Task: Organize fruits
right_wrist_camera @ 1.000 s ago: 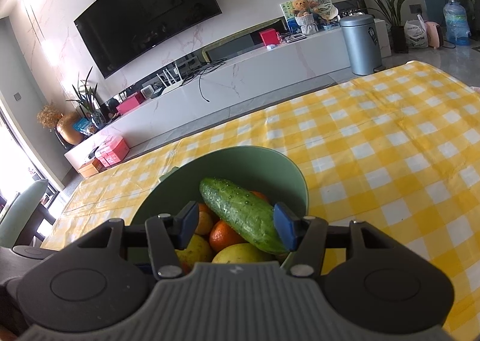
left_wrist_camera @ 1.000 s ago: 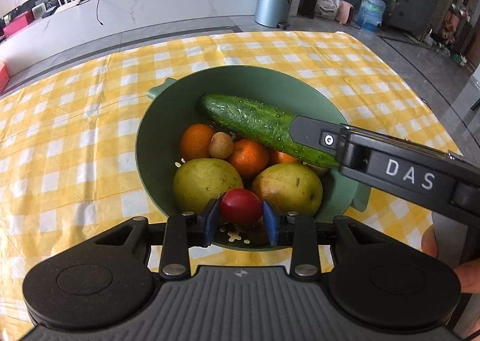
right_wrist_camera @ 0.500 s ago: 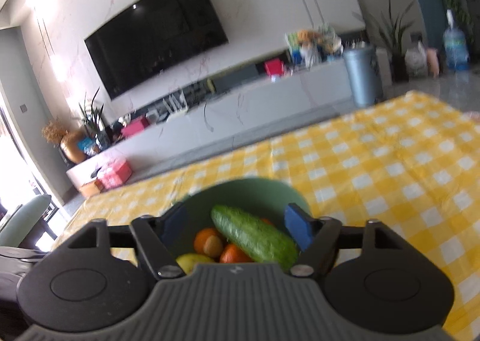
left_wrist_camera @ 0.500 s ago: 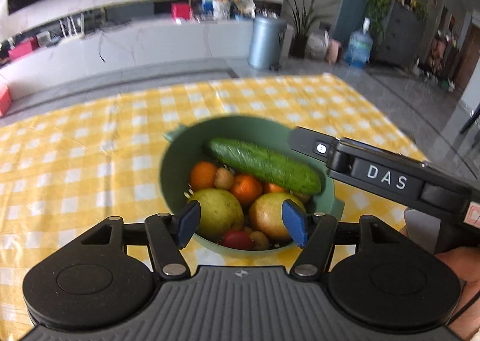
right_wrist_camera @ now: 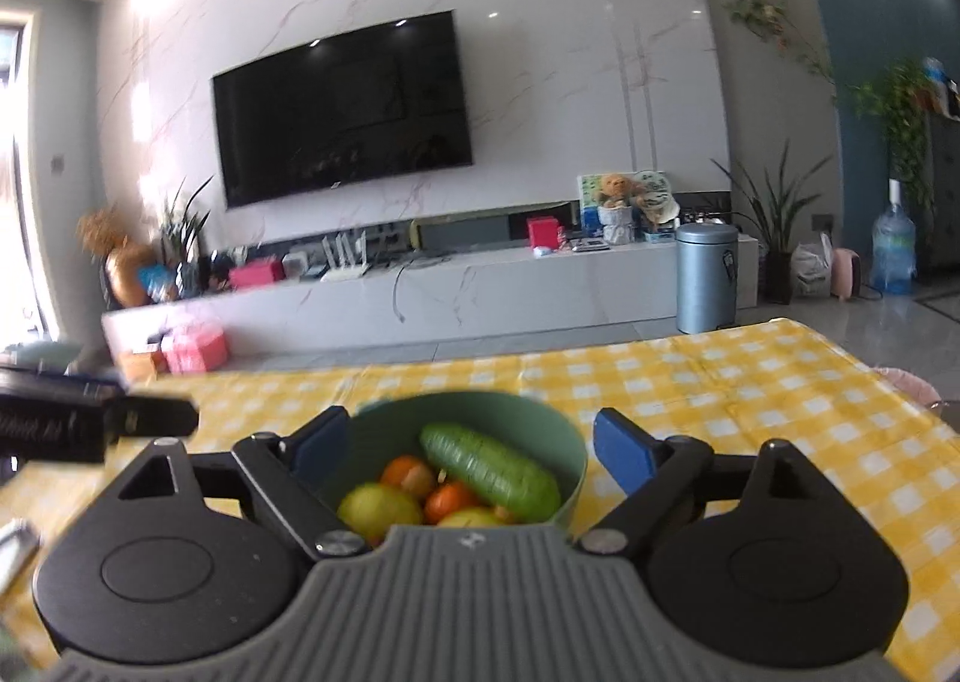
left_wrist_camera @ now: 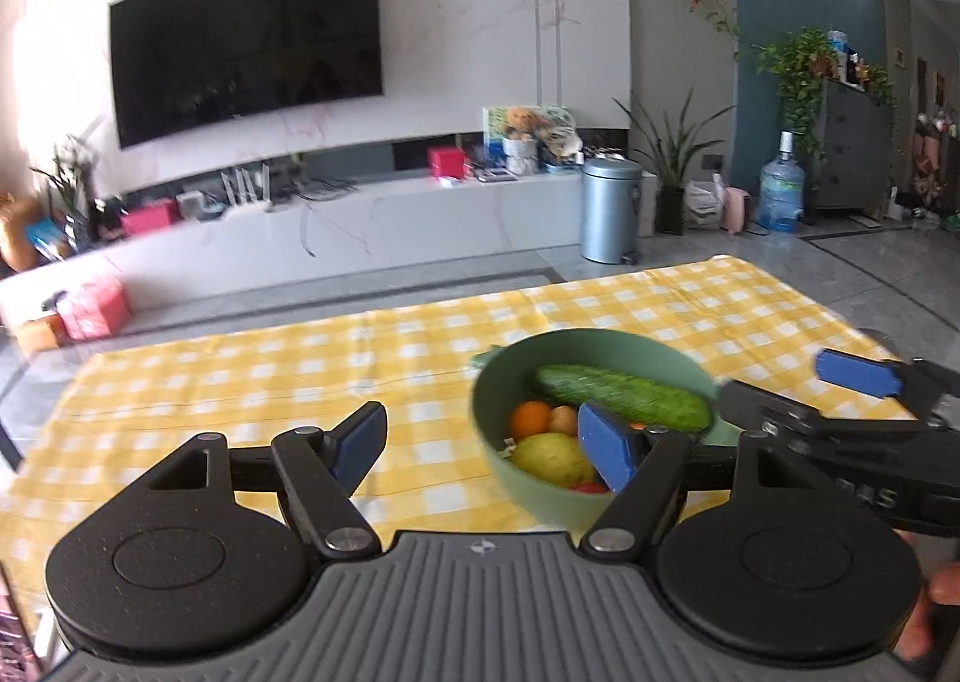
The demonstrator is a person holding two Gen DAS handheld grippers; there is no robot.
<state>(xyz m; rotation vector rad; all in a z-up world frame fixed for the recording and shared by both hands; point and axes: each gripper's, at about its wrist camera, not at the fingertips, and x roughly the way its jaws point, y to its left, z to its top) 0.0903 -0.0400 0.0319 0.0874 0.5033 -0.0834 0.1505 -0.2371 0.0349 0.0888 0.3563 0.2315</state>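
The left black two-finger tongs with blue pads are spread wide and hold nothing, raised back from the green bowl. The right black tongs with blue pads are likewise spread and hold nothing, straddling that bowl's near rim in their own view.

Home living room: wall TV, marble media console, houseplants.

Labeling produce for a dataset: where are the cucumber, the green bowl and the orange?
cucumber [right_wrist_camera: 489,472]: right wrist view, mid-body.
green bowl [left_wrist_camera: 606,343]: left wrist view, far inner wall.
orange [left_wrist_camera: 530,418]: left wrist view, top surface.
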